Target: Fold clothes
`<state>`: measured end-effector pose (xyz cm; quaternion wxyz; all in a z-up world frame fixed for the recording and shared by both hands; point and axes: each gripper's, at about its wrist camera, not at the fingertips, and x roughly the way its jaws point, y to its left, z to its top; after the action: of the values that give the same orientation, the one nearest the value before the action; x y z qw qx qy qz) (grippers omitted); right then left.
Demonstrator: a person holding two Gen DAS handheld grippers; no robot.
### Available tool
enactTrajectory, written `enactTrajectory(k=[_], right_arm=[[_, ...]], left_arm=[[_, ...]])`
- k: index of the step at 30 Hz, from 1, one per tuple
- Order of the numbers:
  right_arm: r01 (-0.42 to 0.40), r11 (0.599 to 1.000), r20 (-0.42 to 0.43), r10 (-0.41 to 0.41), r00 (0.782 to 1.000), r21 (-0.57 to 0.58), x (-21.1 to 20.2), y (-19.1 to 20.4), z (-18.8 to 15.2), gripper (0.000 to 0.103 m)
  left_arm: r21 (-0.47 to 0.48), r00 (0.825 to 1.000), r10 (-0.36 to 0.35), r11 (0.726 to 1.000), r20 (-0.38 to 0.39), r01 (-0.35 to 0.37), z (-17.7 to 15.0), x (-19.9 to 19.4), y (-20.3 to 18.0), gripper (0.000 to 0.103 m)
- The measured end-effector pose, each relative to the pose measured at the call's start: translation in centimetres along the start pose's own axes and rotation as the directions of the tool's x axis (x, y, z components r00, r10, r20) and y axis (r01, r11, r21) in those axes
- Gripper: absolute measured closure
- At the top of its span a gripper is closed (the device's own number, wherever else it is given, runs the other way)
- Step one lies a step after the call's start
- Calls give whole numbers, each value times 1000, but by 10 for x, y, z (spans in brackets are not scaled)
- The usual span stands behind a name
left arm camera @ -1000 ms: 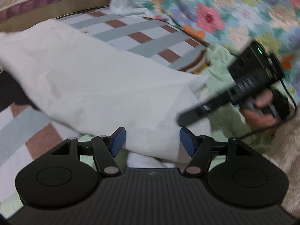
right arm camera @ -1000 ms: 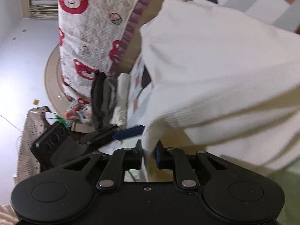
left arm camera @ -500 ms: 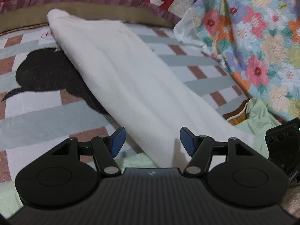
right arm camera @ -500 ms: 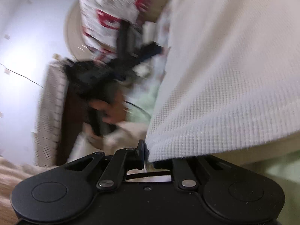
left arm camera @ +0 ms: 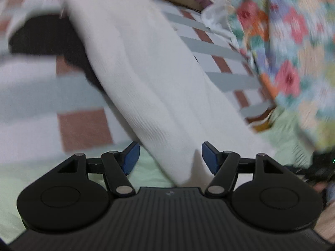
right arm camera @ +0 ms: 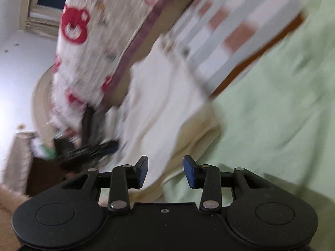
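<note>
Right gripper (right arm camera: 165,171) released white garment (left arm camera: 146,87) since 0.5 s ago; jaws parted, empty, garment edge between. Left gripper (left arm camera: 168,156) wide open, straddling folded corner. Garment lay across striped blanket (left arm camera: 219,62).

Place: a home bedroom, seen from on top of a bed.
Bedding: pale green sheet (right arm camera: 272,104) spread wide; striped blanket (left arm camera: 219,62) in grey, white and brown blocks lying over it.
Quilts: cream quilt with red bears (right arm camera: 83,31) and a purple border, bunched along the bed's edge; flowered quilt (left arm camera: 293,52) in pink, orange and green at the far side.
Laundry: white knit garment (left arm camera: 146,83) laid across the blanket.
Floor: pale and bare (right arm camera: 18,73), well below the bed, with small scraps on it.
Window: dark pane in a cream frame (right arm camera: 46,0), low near the floor.
</note>
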<state>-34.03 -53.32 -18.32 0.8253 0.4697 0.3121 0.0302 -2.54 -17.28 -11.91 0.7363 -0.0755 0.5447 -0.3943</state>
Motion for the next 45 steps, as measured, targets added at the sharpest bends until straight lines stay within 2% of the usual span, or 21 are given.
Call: enactTrajectory(k=[4, 8, 11, 14, 15, 16, 17, 19, 21, 23, 26, 29, 31, 33, 35, 37, 38, 39, 40, 41, 45], right_arm=[[104, 994, 84, -106, 991, 33, 9, -1, -1, 44], [98, 982, 108, -116, 987, 160, 33, -3, -11, 41], [136, 976, 119, -158, 980, 172, 45, -1, -11, 41], [76, 968, 228, -132, 965, 239, 38, 0, -12, 40], [33, 964, 259, -104, 960, 263, 36, -4, -14, 45], [-12, 959, 269, -67, 961, 283, 36, -10, -16, 58], [-25, 955, 276, -60, 959, 295, 36, -12, -18, 92], [23, 958, 301, -113, 947, 287, 31, -5, -24, 93], [76, 964, 354, -167, 920, 257, 17, 5, -29, 94], [119, 968, 363, -194, 911, 219, 8, 9, -30, 94], [130, 967, 309, -195, 931, 219, 14, 2, -27, 93], [105, 959, 276, -179, 945, 262, 16, -8, -26, 84], [73, 956, 270, -153, 951, 285, 17, -13, -28, 69], [65, 959, 266, -141, 954, 278, 21, -12, -30, 60], [74, 959, 272, -151, 950, 273, 26, -8, -32, 57], [47, 959, 289, -131, 948, 281, 32, -3, -33, 53], [22, 962, 298, -106, 949, 272, 37, 0, -33, 59], [-1, 967, 301, -78, 951, 255, 42, 4, -31, 94], [-8, 974, 300, -62, 952, 225, 45, 8, -29, 92], [-11, 981, 313, -50, 948, 192, 43, 15, -26, 92], [-77, 992, 384, 32, 923, 102, 15, 42, -14, 93]], left_arm=[[-36, 1000, 7, 999, 9, -6, 0, 7, 2, 37], [-18, 1000, 12, 1000, 15, -12, -1, 11, -5, 38], [5, 999, 41, 999, 25, -41, -1, 14, -9, 37], [-16, 998, 58, 998, 30, -57, 1, 18, -8, 37], [-25, 998, 62, 998, 31, -61, 2, 20, -7, 35], [-34, 997, 66, 997, 32, -65, 3, 21, -7, 34], [-43, 997, 70, 997, 33, -69, 3, 23, -6, 34], [-36, 998, 55, 998, 26, -54, 3, 23, -7, 38], [-10, 998, 66, 998, 22, -66, 1, 21, -9, 66], [1, 998, 57, 998, 37, -57, -1, 18, -9, 68], [-13, 998, 49, 999, 38, -48, -1, 17, -5, 68], [-30, 999, 38, 999, 37, -37, -1, 19, -2, 66], [-66, 999, 24, 998, 32, -22, 1, 23, 3, 61], [-136, 1000, 16, 991, 10, -14, 7, 33, 10, 45], [-183, 999, 54, 982, 3, -52, 11, 40, 9, 45], [-133, 997, 70, 989, 31, -65, 14, 44, -4, 45], [-95, 995, 89, 992, 44, -84, 14, 45, -11, 48], [-66, 993, 110, 992, 50, -107, 12, 47, -16, 52], [-43, 990, 129, 991, 56, -126, 11, 47, -19, 60], [-24, 988, 146, 989, 58, -145, 10, 47, -21, 81], [-97, 993, 98, 991, 60, -92, 13, 25, -16, 90]])
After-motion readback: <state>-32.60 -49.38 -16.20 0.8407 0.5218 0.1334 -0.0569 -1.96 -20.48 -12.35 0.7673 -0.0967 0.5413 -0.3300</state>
